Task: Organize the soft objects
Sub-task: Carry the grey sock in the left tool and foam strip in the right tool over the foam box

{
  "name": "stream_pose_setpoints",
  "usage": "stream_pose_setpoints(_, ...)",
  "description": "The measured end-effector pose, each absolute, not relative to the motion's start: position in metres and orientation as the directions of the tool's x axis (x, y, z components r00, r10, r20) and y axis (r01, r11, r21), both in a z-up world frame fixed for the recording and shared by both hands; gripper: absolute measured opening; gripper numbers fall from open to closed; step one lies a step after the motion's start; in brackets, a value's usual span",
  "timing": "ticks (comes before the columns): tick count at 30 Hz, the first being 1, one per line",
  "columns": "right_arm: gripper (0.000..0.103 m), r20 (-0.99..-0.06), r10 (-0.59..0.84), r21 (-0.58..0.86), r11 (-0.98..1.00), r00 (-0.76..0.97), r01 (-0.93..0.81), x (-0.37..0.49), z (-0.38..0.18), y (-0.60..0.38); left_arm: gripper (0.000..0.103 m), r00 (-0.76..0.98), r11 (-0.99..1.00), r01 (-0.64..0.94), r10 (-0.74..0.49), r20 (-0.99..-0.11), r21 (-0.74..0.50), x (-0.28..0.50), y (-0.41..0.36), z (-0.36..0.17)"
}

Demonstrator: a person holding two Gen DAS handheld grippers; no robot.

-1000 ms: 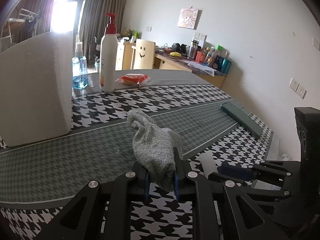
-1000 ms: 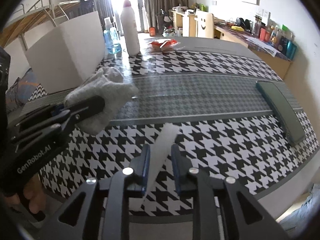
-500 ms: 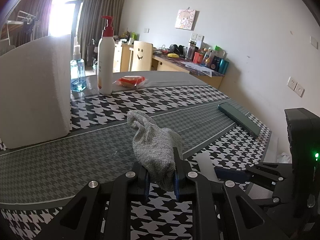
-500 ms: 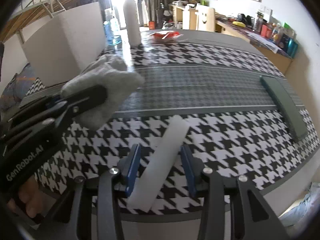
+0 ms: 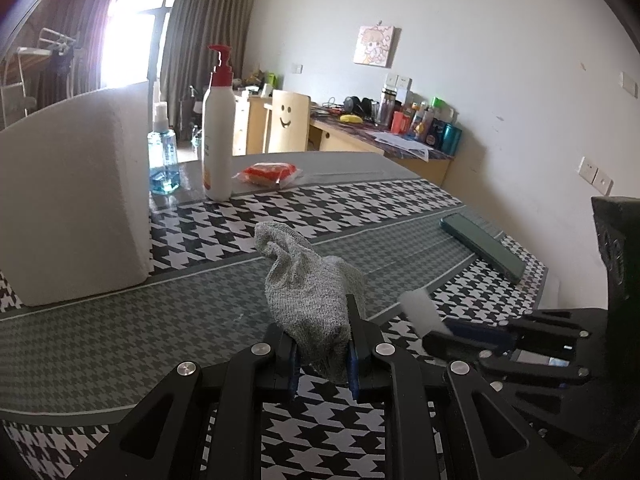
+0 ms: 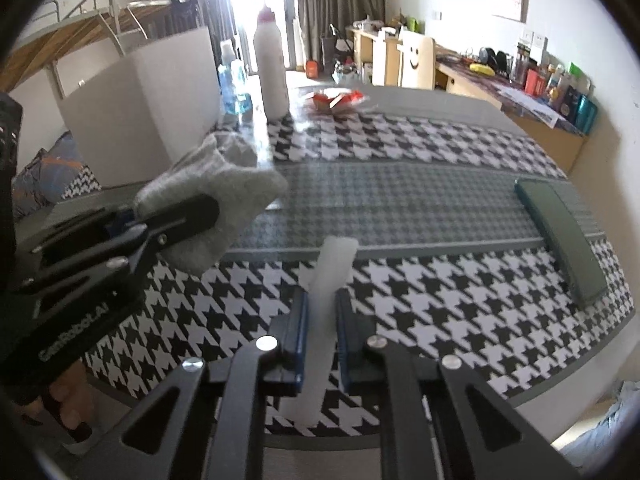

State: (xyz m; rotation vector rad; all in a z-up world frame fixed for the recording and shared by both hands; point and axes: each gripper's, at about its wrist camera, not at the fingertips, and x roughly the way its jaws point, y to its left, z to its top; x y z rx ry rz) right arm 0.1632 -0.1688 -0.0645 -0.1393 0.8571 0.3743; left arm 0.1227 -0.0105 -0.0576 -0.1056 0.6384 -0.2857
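My left gripper [image 5: 322, 354] is clamped on the grey sock [image 5: 310, 288], which stands up ahead of its tips. My right gripper [image 6: 322, 320] pinches the white foam strip [image 6: 328, 280], which projects forward over the houndstooth table [image 6: 420, 280].

Both wrist cameras are looking forward along their fingers, close and low over the houndstooth table [image 5: 120, 328], sharing the white box [image 6: 148, 108] and bottles ahead.

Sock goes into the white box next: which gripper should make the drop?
Left, I'd judge. The left gripper already clamps the grey sock, and the white box sits on its side of the table. The right gripper is shut on a white strip.
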Motion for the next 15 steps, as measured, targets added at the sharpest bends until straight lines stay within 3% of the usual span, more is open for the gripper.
stream_pose_setpoints(15, 0.017, -0.685, 0.364, 0.062, 0.892, 0.631, -0.448, 0.179, -0.038, -0.17, 0.019, 0.811, 0.975, 0.183, -0.22, -0.542, -0.123, 0.115, -0.008, -0.034)
